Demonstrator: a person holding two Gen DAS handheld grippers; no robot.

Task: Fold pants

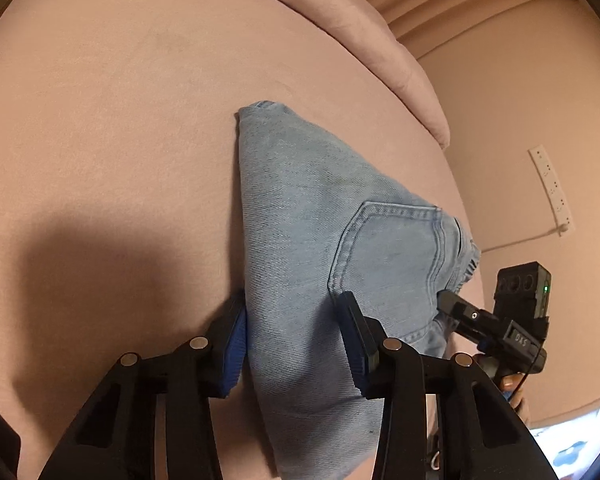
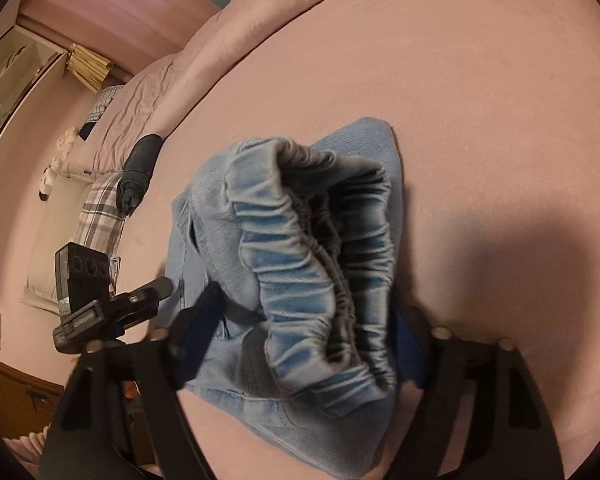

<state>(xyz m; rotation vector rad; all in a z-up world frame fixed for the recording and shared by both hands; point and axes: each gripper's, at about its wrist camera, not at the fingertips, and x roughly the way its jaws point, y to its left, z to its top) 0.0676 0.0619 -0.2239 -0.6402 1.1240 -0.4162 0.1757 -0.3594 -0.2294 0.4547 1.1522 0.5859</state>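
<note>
Between both grippers' jaws lie folded pants (image 1: 320, 216).

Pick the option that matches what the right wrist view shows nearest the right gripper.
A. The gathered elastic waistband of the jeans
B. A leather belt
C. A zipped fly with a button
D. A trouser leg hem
A: the right wrist view shows the jeans' waistband bunched in ruched elastic folds, lying between the right gripper's jaws on the pink bed.

Light-blue denim pants (image 1: 324, 232), folded, on pink bed
</note>
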